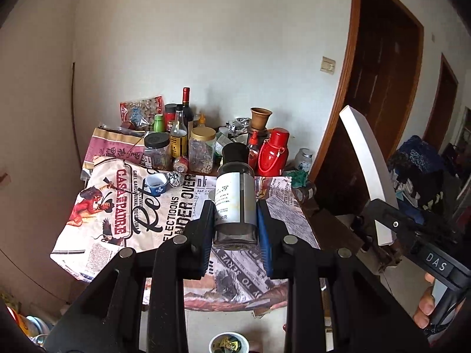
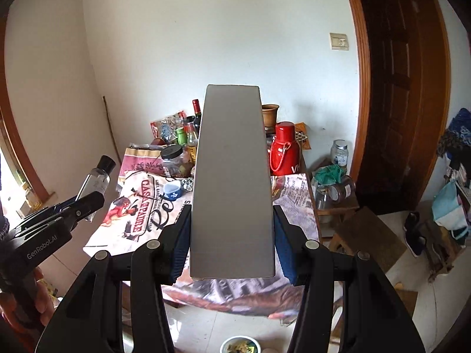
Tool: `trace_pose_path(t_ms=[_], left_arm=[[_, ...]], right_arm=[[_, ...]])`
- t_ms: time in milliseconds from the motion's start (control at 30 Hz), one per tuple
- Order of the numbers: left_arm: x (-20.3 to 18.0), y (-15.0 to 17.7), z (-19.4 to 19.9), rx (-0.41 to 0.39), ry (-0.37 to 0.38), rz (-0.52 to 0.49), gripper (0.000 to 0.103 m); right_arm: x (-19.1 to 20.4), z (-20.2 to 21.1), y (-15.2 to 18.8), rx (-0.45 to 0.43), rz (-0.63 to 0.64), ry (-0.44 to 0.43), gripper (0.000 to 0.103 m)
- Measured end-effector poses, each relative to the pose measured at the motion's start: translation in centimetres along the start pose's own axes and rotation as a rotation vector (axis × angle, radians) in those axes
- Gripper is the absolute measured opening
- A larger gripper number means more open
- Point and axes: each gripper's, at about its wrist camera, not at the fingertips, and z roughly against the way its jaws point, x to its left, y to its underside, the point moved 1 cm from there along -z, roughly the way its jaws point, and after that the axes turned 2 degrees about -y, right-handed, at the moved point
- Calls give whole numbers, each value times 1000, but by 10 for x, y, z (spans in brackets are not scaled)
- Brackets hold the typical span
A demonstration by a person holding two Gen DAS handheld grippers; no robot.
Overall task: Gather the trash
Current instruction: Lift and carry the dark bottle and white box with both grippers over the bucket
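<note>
Left gripper (image 1: pixel 235 223) jaws clamp a clear black-capped bottle (image 1: pixel 235 200), lifted above the newspaper-print tablecloth (image 1: pixel 112 211). Right gripper (image 2: pixel 232 235) jaws, about half open, grip a long grey box (image 2: pixel 232 176) over the same table.

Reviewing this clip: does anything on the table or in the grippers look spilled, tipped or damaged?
Nothing looks spilled or broken. The left gripper holds a clear bottle with a black cap, the right gripper a long grey box. The table is crowded, its jars upright.
</note>
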Motion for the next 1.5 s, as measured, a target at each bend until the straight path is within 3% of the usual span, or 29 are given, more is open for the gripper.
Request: trace_pose_path(t_ms=[200,400,767,1133,1500], left_arm=[[27,34,52,0,22,-40,27],[51,73,91,48,59,-53,27],[68,124,105,179,82,-71,27],[71,195,40,375,40,-12,27],[60,294,-75,549,-11,23,27]], right_arm=[[42,37,39,1,-49,26,48],[73,66,76,43,-78,57,48],[93,65,122,191,-92,80,48],[80,10,188,404,-67,45,48],[24,-78,284,622,-44,20,48]])
